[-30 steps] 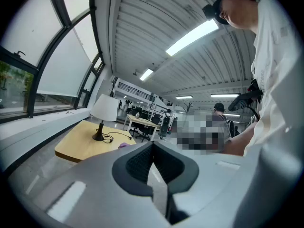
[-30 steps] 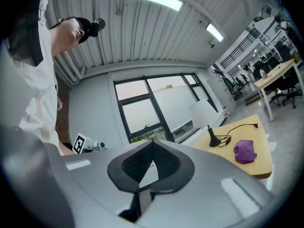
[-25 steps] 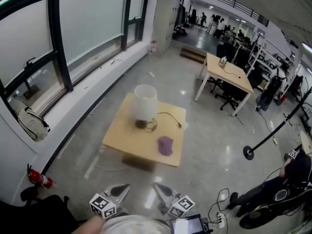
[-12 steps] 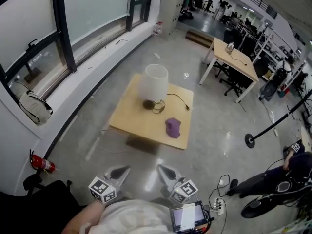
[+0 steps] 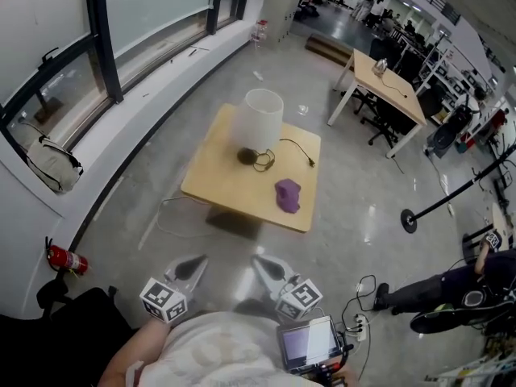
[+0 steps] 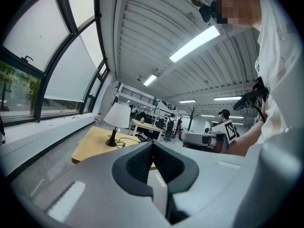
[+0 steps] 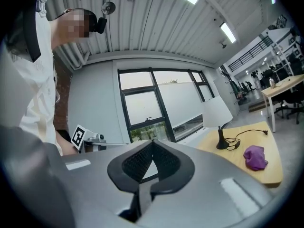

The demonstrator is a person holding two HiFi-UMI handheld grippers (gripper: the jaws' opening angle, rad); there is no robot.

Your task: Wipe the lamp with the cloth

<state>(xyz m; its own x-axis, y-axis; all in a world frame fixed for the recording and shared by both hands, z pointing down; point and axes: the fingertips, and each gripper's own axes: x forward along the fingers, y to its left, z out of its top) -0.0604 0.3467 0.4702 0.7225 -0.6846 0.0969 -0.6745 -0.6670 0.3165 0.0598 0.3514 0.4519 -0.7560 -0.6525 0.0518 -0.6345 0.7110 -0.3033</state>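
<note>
Low table (image 5: 211,193) sits well ahead: lamp (image 5: 262,119) far side, cloth (image 5: 288,194) near-right. Left gripper (image 5: 192,264) and right gripper (image 5: 264,264) are clamped empty near the body — likely approaching, nothing reachable yet.

Head view looks steeply down from well back, with the low square light-wood table (image 5: 214,192) at twelve o'clock; left gripper view, level, sees it at eight o'clock; right gripper view at four; all share the white-shaded lamp (image 5: 262,119).
</note>
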